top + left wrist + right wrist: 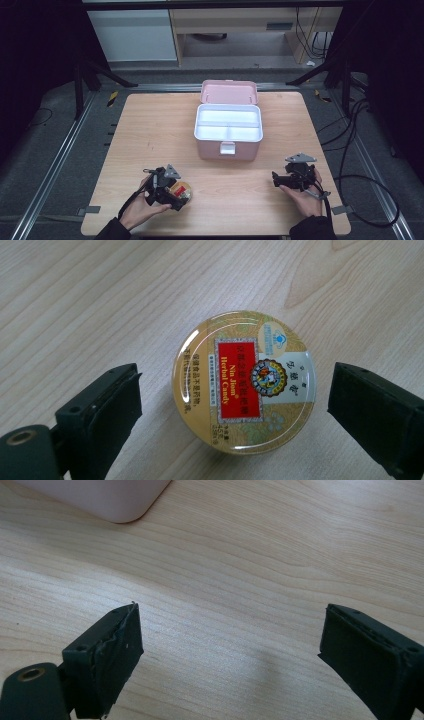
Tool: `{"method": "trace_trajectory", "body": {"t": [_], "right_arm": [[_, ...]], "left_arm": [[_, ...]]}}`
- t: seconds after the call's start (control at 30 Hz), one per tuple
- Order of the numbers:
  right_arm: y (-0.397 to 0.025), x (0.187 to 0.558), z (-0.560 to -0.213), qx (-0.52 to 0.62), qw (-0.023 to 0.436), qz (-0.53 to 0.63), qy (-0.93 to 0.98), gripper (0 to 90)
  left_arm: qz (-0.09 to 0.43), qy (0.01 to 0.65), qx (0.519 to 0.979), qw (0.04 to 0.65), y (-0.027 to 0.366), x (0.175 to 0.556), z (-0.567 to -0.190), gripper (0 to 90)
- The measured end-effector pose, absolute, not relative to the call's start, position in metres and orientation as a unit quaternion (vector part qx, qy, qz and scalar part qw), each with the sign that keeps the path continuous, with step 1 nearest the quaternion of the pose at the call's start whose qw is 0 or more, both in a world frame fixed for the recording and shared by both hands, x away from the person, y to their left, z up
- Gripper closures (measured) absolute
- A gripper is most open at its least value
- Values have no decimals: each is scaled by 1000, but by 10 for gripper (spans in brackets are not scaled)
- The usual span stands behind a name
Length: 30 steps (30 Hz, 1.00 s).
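Candy tin point(243, 383), lid up, is lying between the spread jaws of the left gripper point(232, 405), untouched; right gripper point(230, 650) is idling, likewise agape.

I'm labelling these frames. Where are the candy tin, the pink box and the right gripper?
candy tin point(243, 383): left gripper view, red label on lid.
pink box point(228, 148): high view, front wall.
right gripper point(230, 647): right gripper view, midway between open jaws.

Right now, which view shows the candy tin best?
The left gripper view: the candy tin lies lid up between the open jaws of the left gripper, label readable, with gaps on both sides. The high view shows it small, partly behind that gripper. The right gripper view looks at the table and a box corner.
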State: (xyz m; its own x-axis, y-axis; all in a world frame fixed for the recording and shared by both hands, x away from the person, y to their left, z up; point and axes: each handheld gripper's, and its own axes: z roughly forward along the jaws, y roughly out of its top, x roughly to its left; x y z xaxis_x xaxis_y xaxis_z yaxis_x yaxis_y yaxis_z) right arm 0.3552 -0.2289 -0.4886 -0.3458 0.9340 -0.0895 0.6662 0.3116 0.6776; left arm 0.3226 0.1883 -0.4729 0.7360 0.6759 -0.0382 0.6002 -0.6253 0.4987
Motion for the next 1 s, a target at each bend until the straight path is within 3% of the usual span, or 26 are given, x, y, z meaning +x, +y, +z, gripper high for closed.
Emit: {"method": "trace_trajectory", "body": {"t": [0.4,0.77,1.0], "right_arm": [[-227,357,-491,514,236,271,779,103],[-226,358,-492,511,234,267,783,103],[-227,358,-492,511,235,264,784,102]], "left_arm": [[39,336,922,187,171,339,-482,120],[38,342,925,159,168,341,-484,196],[64,392,899,184,204,352,-466,197]]}}
